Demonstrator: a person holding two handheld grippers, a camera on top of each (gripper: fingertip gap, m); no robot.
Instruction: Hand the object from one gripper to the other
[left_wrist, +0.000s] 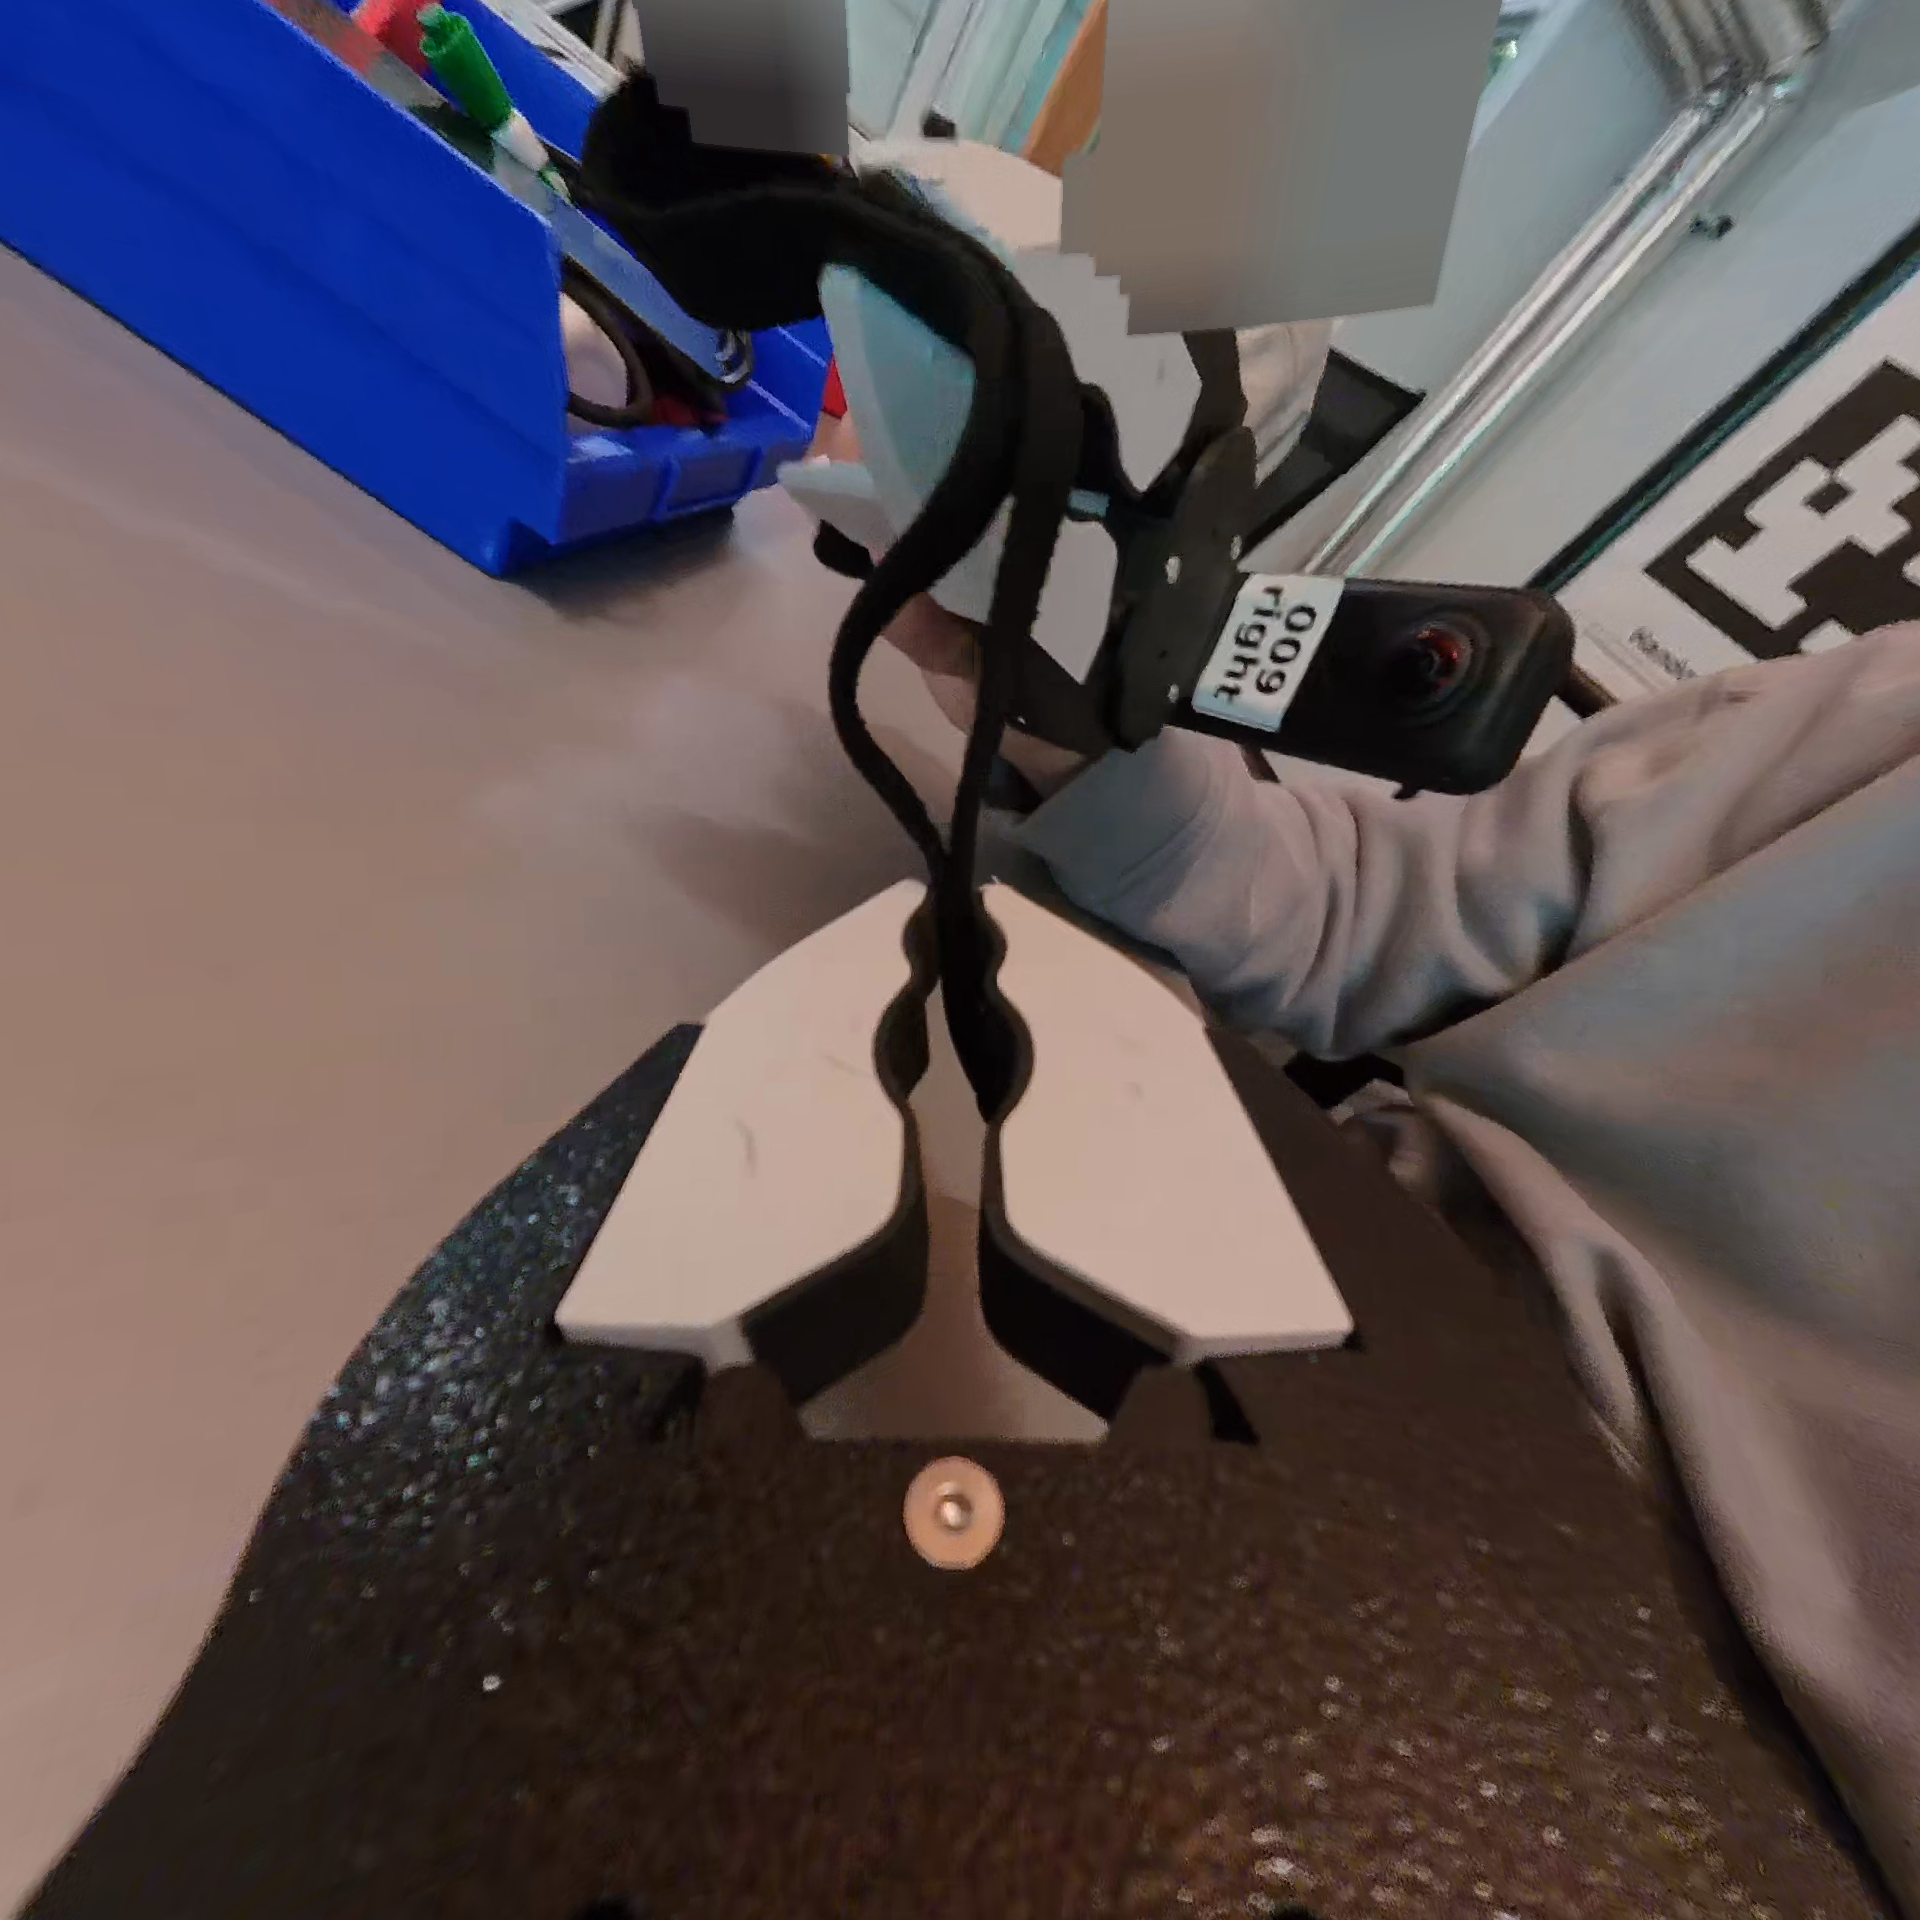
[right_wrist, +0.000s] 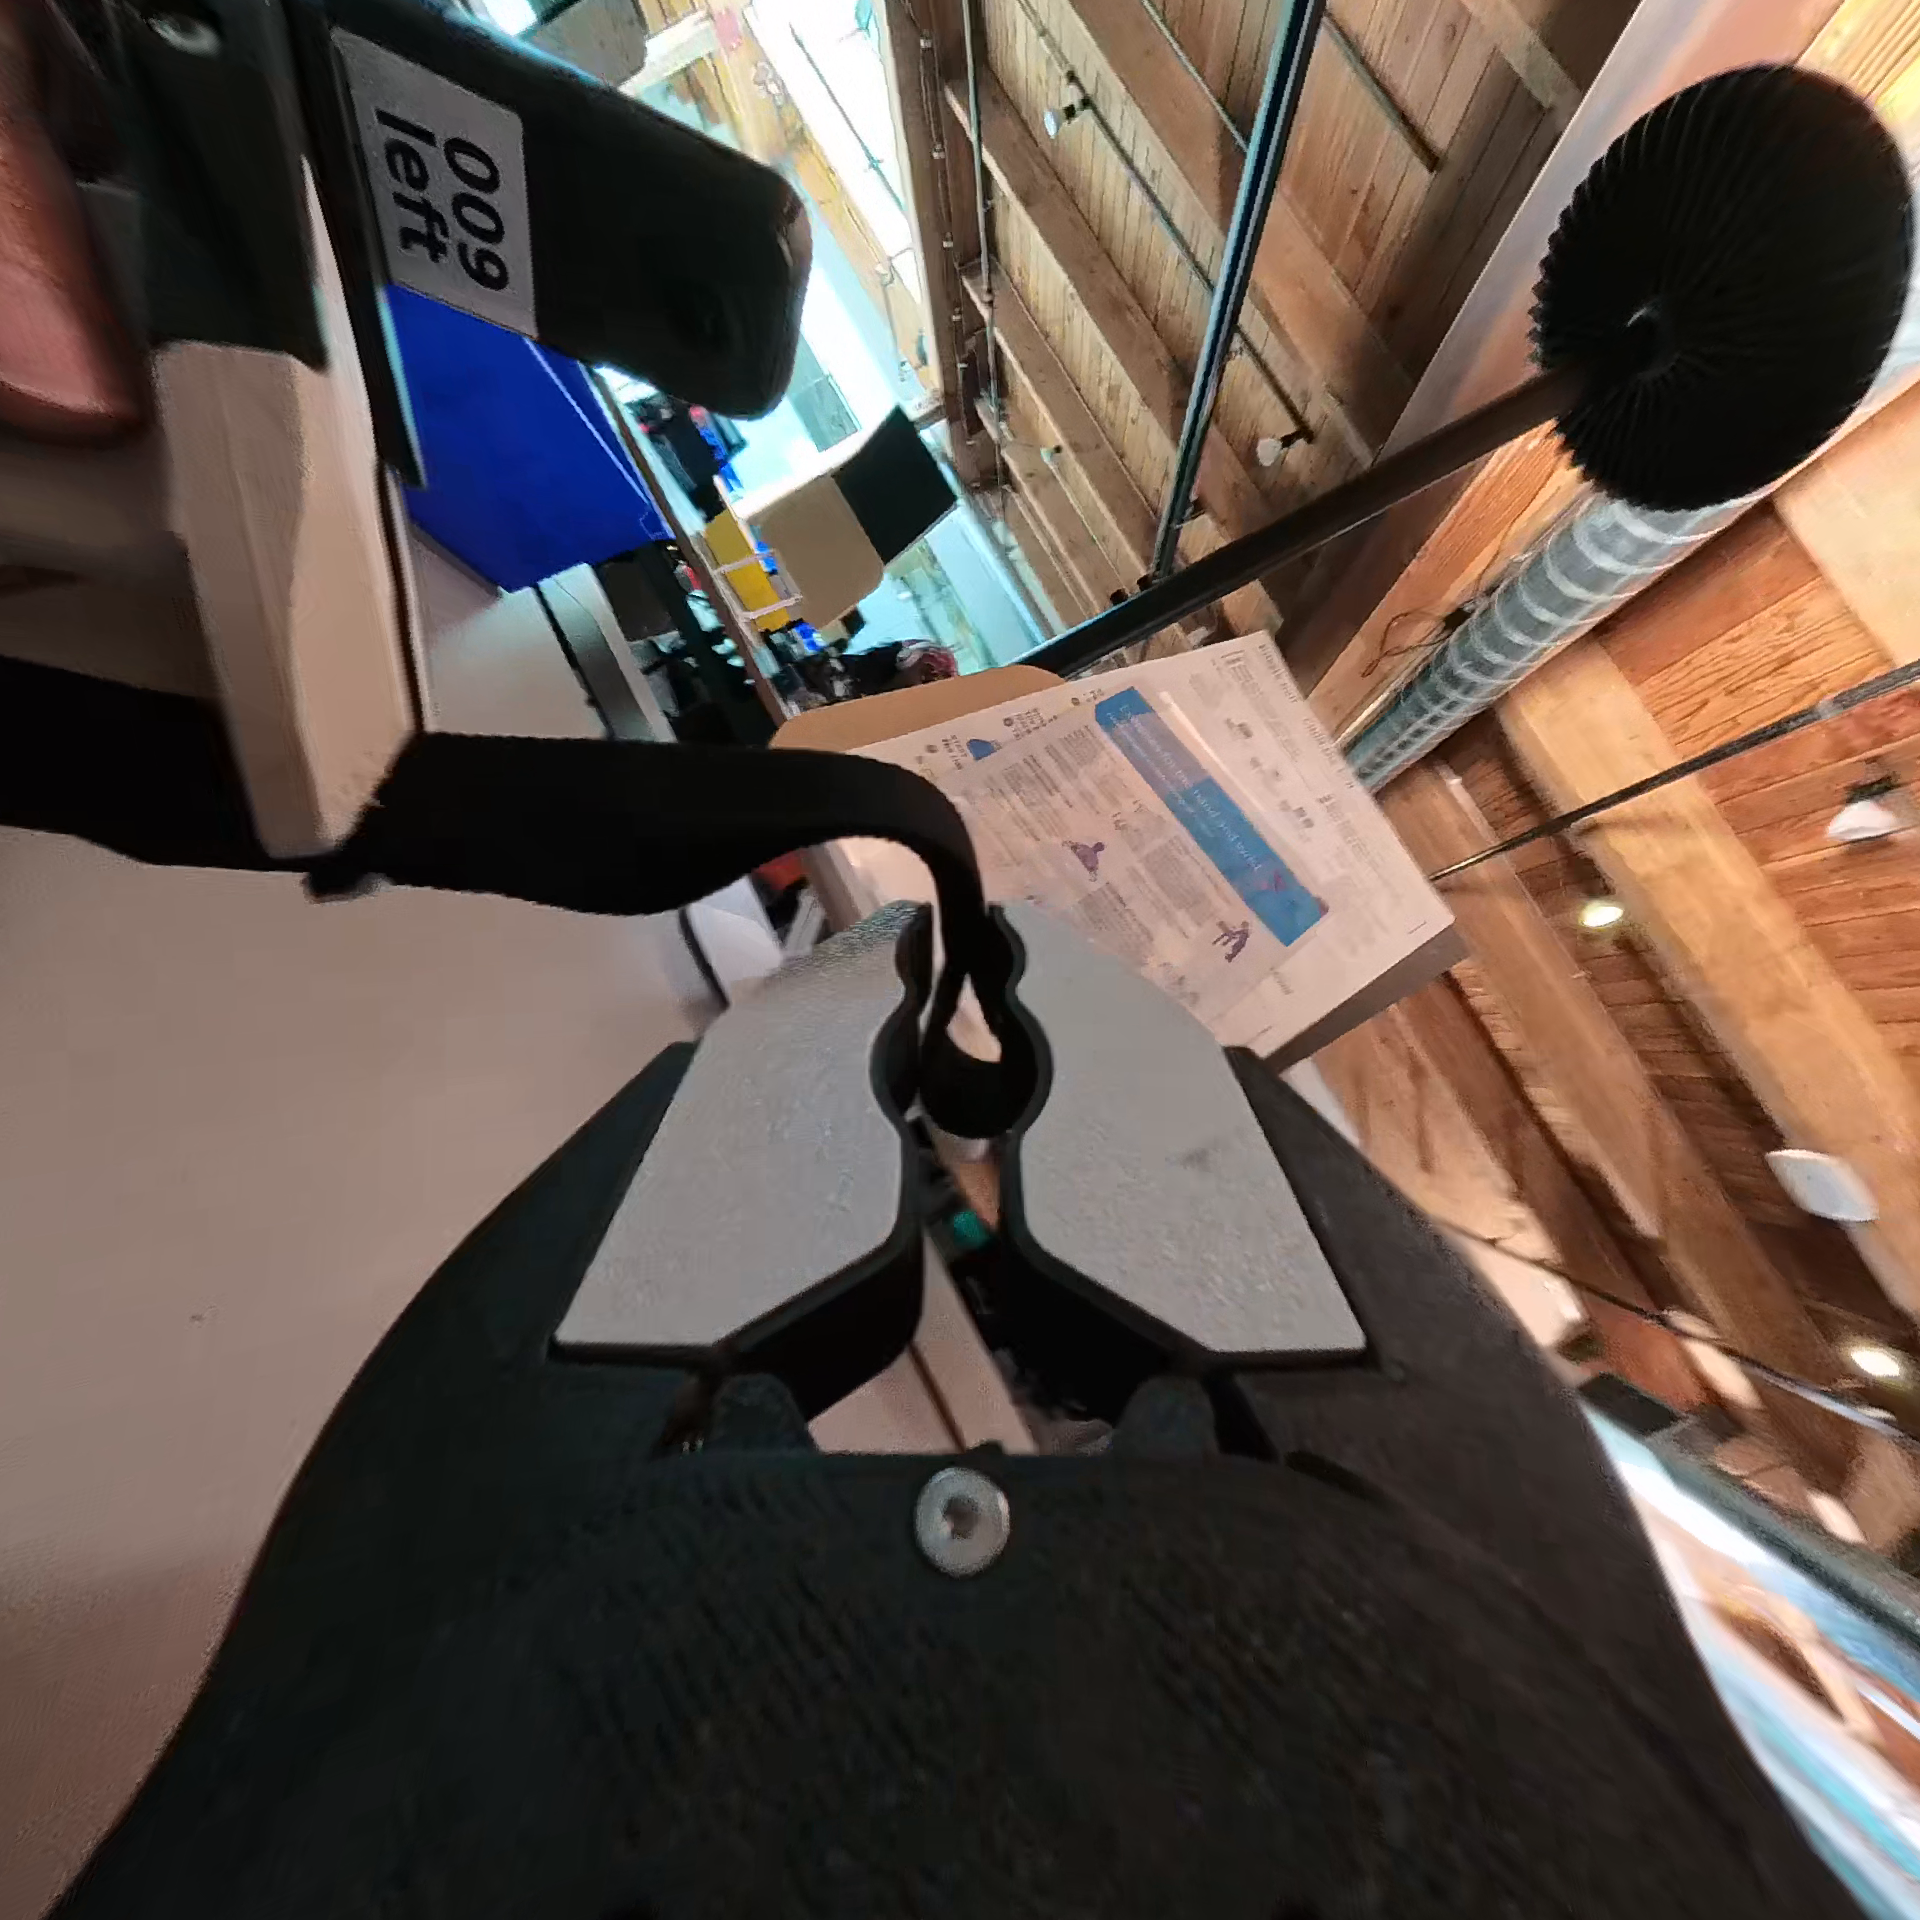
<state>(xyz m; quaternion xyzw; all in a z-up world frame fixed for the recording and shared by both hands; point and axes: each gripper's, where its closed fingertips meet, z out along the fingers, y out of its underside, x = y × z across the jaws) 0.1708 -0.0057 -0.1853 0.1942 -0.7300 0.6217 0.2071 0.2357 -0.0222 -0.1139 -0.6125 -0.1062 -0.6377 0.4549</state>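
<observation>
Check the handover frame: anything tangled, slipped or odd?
Nothing damaged. Both the left gripper and right gripper are clamped on the black strap at once; it hangs twisted and looped between them, clear of the table.

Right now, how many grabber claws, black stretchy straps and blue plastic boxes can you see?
Two-finger grippers: 2, left gripper and right gripper, each shut on the strap
Black fabric strap: 1
Blue plastic bin: 1
Total: 4

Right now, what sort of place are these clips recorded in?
Probably a workshop or lab in a converted industrial building. A blue parts bin holding tools sits on the table, a printed marker board leans nearby, and overhead are wooden ceiling planks and a metal duct.
</observation>
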